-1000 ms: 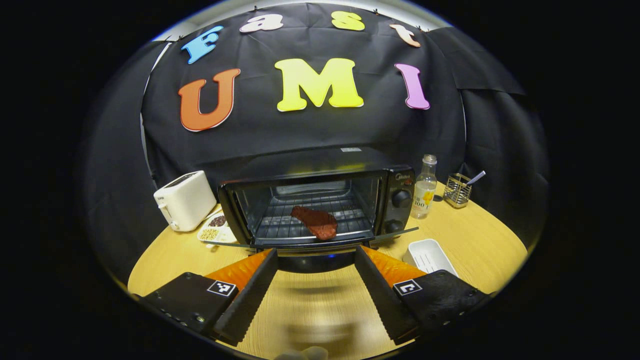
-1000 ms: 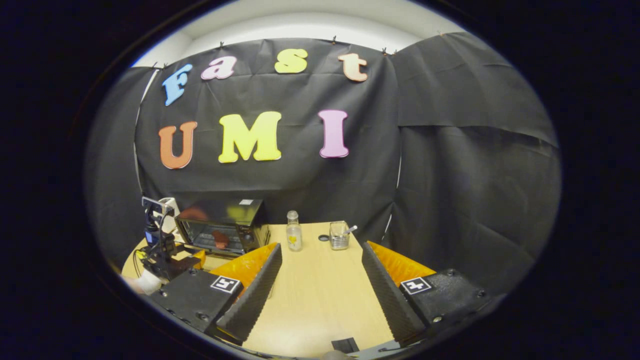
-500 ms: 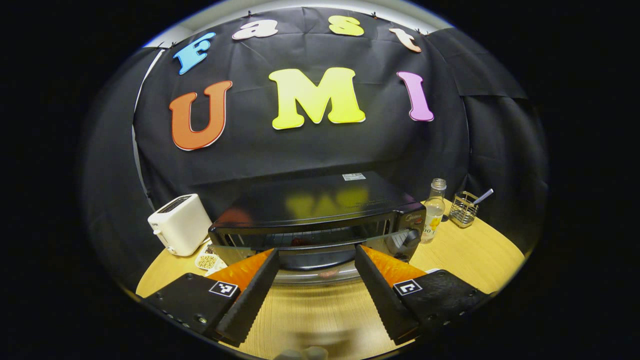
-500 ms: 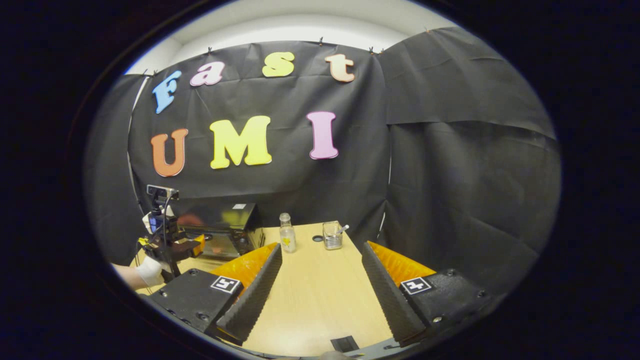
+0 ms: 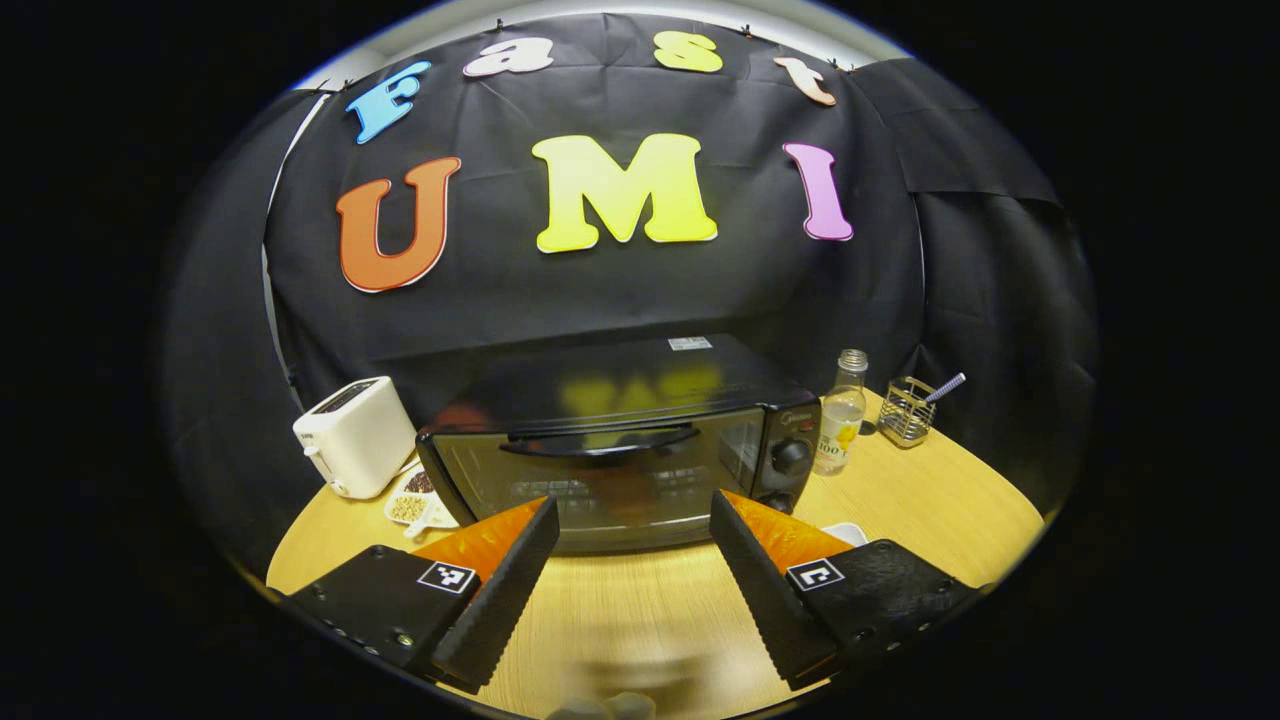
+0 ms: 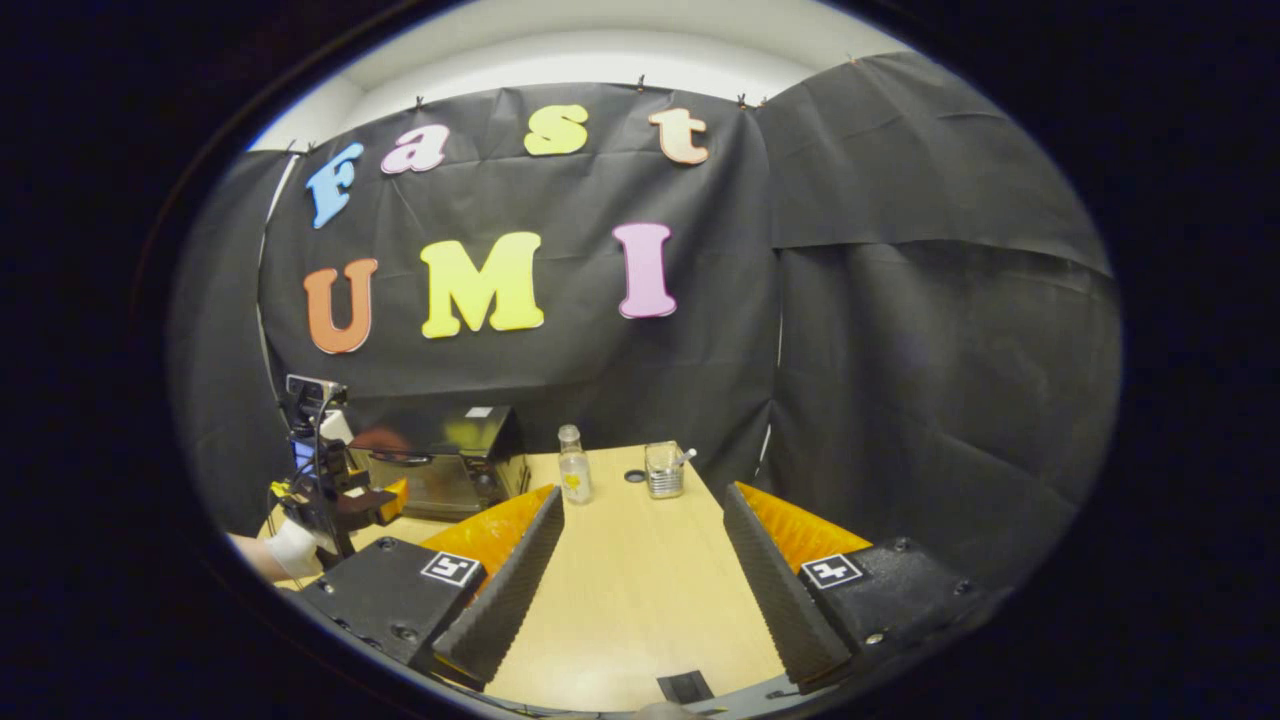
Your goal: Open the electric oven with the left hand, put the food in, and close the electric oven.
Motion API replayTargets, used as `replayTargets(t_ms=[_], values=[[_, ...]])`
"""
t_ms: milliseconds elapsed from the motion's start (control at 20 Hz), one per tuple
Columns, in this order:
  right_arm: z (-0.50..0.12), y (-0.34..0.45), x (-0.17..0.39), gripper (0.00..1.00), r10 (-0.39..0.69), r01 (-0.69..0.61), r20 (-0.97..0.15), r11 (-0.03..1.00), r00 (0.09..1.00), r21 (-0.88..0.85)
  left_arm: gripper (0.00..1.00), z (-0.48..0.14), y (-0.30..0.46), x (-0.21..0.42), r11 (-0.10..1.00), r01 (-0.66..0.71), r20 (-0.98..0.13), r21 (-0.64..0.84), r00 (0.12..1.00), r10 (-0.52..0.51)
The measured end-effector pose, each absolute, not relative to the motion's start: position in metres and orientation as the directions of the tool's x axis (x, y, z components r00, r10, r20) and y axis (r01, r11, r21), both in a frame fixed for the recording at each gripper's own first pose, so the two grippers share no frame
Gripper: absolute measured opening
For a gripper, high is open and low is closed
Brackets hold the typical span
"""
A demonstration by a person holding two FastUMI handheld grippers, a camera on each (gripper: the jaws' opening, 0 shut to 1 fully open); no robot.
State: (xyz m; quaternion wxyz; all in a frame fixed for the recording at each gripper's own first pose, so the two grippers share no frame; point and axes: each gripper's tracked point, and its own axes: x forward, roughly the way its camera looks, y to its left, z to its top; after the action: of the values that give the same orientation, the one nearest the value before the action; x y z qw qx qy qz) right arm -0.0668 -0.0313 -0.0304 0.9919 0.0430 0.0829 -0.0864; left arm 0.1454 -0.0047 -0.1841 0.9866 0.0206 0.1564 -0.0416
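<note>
Black glass-fronted electric oven (image 5: 615, 465) door shut, food dimly inside; task looks done. My left gripper (image 5: 630, 560) and right gripper (image 6: 645, 570) gape empty.

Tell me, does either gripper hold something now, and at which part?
Nothing is held: left gripper and right gripper are both open, with bare table between the fingers.

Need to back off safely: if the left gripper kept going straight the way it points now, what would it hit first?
Likely the oven door: the open left gripper points squarely at its glass, below the handle. Gap is unclear.
</note>
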Motion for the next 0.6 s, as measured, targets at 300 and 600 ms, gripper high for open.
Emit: replayTargets(t_ms=[300, 600], values=[[-0.022, -0.033, -0.071, 1.00, -0.055, 0.065, -0.111, 0.994, 0.992, 0.086, 0.97, -0.112, -0.027, 0.082, 0.997, 0.060, -0.206, 0.039, 0.977, -0.051], [-0.017, -0.056, -0.094, 1.00, 0.046, -0.039, -0.102, 0.997, 0.994, 0.069, 0.96, -0.014, -0.028, -0.033, 1.000, -0.015, -0.052, 0.014, 0.999, 0.016]])
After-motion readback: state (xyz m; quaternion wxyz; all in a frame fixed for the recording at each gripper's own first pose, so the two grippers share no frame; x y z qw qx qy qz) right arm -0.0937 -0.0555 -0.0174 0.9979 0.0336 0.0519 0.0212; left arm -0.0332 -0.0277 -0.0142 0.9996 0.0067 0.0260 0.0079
